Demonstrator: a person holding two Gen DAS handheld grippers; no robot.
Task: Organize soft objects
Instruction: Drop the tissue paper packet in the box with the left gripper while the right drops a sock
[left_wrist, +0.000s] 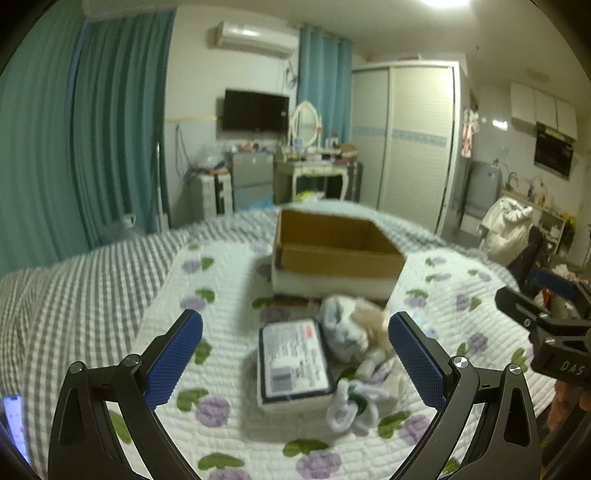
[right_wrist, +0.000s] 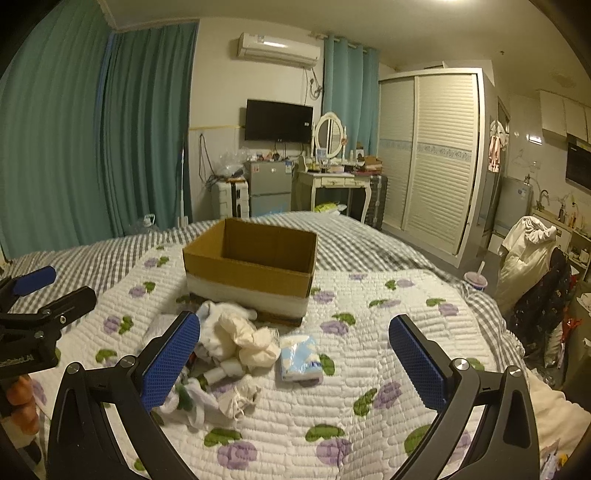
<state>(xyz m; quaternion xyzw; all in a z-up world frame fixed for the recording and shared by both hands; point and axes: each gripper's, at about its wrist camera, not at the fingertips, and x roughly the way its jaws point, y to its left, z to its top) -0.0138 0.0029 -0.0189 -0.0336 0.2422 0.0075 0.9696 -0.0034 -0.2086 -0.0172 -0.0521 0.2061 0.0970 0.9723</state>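
An open cardboard box (left_wrist: 334, 254) stands on the flowered quilt; it also shows in the right wrist view (right_wrist: 251, 266). In front of it lies a heap of soft items: a white labelled pack (left_wrist: 293, 360), a pale blue and beige bundle (left_wrist: 352, 326) and white socks (left_wrist: 351, 406). In the right wrist view the heap (right_wrist: 236, 339) is cream and white cloth, with a blue tissue pack (right_wrist: 300, 357) beside it. My left gripper (left_wrist: 295, 360) is open above the white pack. My right gripper (right_wrist: 294, 363) is open above the tissue pack. Neither holds anything.
The quilt (right_wrist: 369, 332) lies on a grey checked bed (left_wrist: 74, 295). A phone (left_wrist: 14, 424) lies at the bed's left edge. A chair piled with clothes (right_wrist: 532, 258) and a cup (right_wrist: 476, 282) stand right of the bed. A dressing table (right_wrist: 332, 184) and wardrobe (right_wrist: 436, 158) are beyond.
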